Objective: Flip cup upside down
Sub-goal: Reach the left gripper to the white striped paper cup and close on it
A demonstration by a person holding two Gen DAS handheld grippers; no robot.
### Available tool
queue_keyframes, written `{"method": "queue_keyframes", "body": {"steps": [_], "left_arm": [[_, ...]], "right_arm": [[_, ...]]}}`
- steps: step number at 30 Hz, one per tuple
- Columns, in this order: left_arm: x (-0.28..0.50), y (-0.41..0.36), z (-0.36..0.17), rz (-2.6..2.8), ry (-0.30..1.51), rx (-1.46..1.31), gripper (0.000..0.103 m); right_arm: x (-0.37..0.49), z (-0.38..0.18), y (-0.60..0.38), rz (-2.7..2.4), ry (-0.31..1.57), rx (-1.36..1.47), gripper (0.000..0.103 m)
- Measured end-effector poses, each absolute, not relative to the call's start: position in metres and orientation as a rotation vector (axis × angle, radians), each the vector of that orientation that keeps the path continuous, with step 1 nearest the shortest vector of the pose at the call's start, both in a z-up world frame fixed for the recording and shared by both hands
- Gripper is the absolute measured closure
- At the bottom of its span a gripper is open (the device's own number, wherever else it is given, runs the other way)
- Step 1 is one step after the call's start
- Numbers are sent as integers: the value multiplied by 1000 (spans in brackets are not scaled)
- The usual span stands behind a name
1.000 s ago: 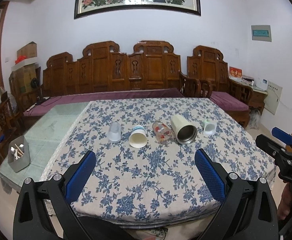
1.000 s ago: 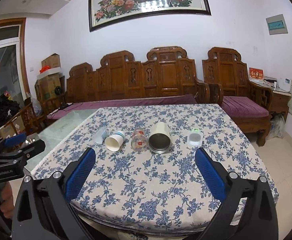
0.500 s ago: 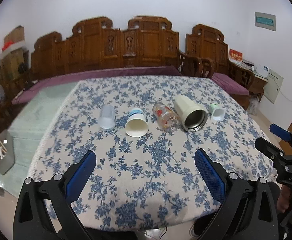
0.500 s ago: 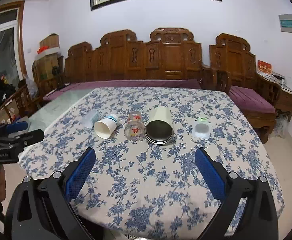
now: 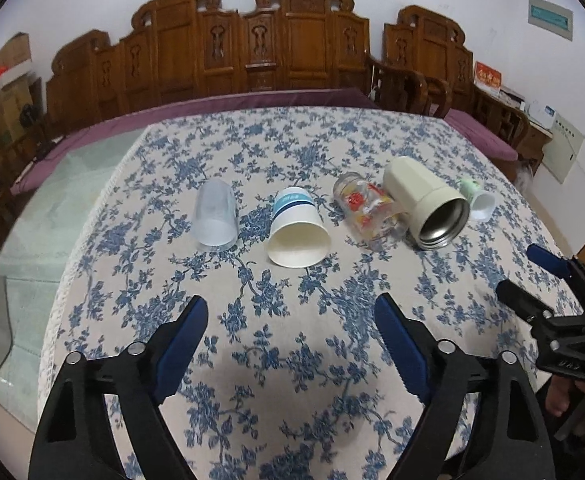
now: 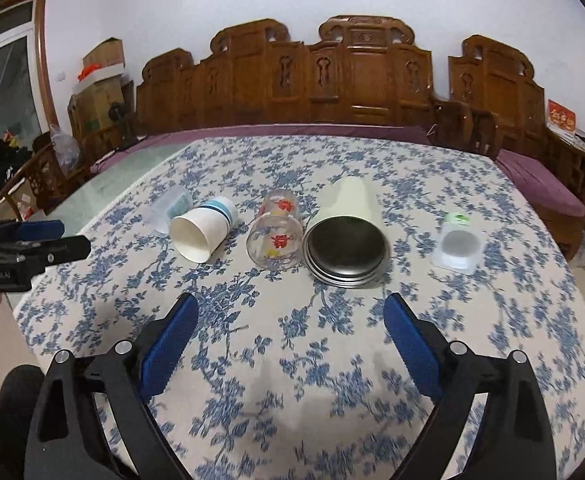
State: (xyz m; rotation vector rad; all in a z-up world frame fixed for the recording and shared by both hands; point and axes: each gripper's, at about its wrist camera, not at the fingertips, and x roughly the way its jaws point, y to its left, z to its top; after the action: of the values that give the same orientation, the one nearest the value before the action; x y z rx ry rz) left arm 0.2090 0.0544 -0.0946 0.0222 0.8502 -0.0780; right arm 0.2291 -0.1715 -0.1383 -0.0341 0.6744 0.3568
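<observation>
Several cups lie on their sides in a row on the flowered tablecloth: a clear plastic cup, a white paper cup with a blue band, a printed glass, a cream steel tumbler and a small white plastic cup. They also show in the right wrist view: paper cup, glass, tumbler, small cup. My left gripper is open and empty, short of the paper cup. My right gripper is open and empty, short of the glass and tumbler.
A carved wooden bench with a purple cushion runs behind the table. A glass-topped stretch lies left of the cloth. The right gripper shows at the right edge of the left wrist view; the left gripper shows at the left edge of the right wrist view.
Both grippers have moved forward and down over the table toward the row of cups. The cups have not moved. Both jaws stay open.
</observation>
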Motion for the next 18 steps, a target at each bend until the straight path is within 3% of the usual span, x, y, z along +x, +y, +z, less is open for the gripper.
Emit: {"method": "queue_keyframes", "body": {"steps": [7, 18], "left_arm": [[263, 61, -102, -78, 923, 23, 30], [346, 42, -127, -100, 1049, 62, 32]], "right_arm": [[262, -158, -154, 394, 696, -56, 13], [270, -183, -154, 436, 729, -18, 13]]}}
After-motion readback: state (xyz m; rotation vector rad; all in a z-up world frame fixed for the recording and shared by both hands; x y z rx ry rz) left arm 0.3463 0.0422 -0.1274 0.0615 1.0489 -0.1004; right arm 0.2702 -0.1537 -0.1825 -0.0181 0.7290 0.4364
